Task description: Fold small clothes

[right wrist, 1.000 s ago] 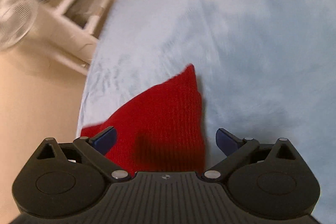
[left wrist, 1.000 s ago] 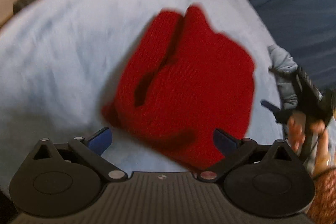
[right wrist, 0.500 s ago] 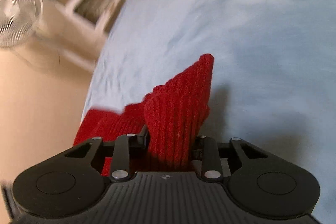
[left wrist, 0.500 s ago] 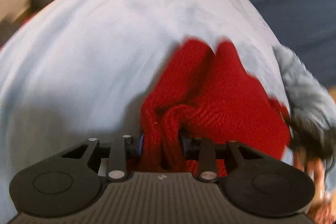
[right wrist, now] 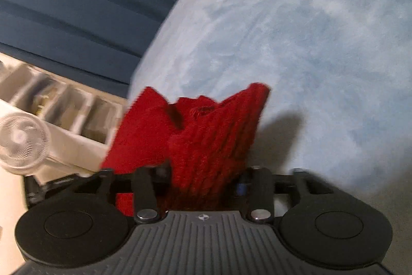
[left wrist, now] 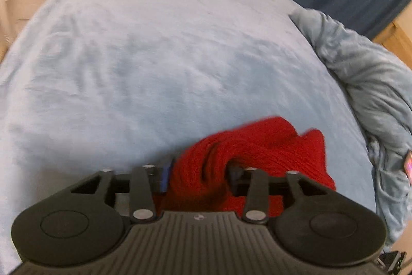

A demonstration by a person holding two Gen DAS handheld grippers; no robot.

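Note:
A red knitted garment [left wrist: 260, 146] is bunched between the fingers of my left gripper [left wrist: 198, 172], which is shut on one edge of it. My right gripper [right wrist: 203, 177] is shut on another edge of the same red garment [right wrist: 206, 135], which stands up from its jaws and hangs over the light blue blanket [right wrist: 309, 43]. In both views the garment is lifted off the blanket and crumpled; its lower part is hidden behind the gripper bodies.
The light blue blanket [left wrist: 141, 56] covers the bed. A rumpled grey-blue cloth [left wrist: 365, 84] lies at the bed's right edge. A dark blue curtain [right wrist: 77, 4], a white shelf unit [right wrist: 64, 105] and a small white fan [right wrist: 22, 139] stand beyond the bed edge.
Both grippers went from open around the flat red garment to shut on its edges, then lifted it off the blanket. Both views swung toward the curtain side.

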